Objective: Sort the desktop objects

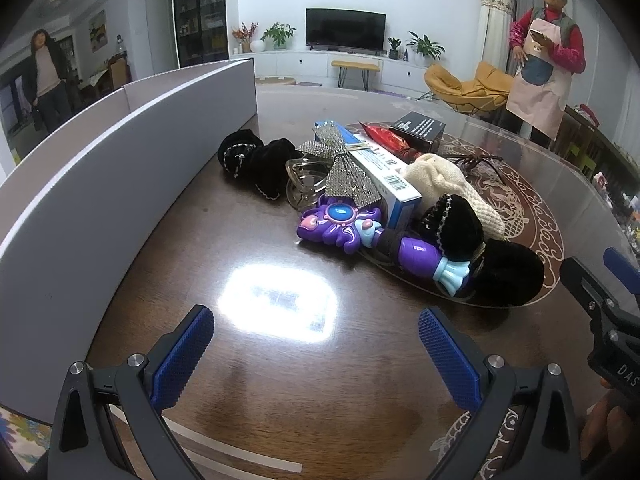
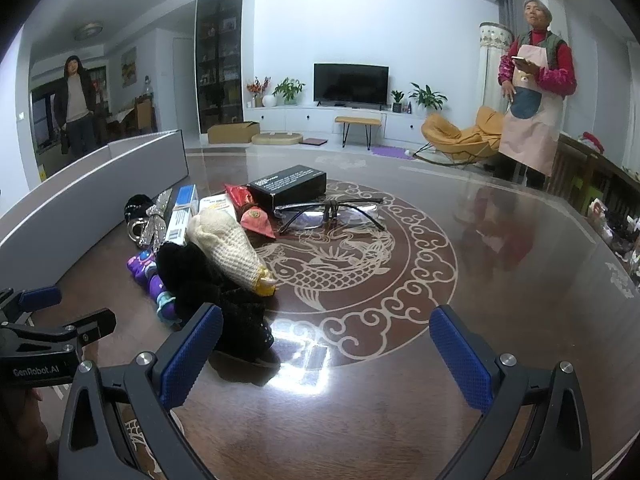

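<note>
Left wrist view alone shows a clear plastic hair claw [image 1: 302, 184] and the whole purple toy wand [image 1: 360, 236] at frame centre; right wrist view alone shows black-framed glasses [image 2: 332, 214] lying flat on the glossy dark table [image 2: 500, 280]. Both show a cream knitted pouch [image 2: 230, 240], a rhinestone bow [image 1: 340, 164] and a grey bin wall [image 1: 120, 152] at left. Left gripper [image 1: 316, 348] and right gripper [image 2: 326, 350] gape wide, empty, above bare tabletop.

Beyond the desk [image 2: 500, 280], a dark television [image 2: 351, 84] stands on a white cabinet [image 2: 320, 118] between potted plants [image 2: 289, 89]; a person in a pink apron [image 2: 532, 120] stands by a yellow rocking chair [image 2: 456, 136], another person [image 2: 76, 104] at far left
</note>
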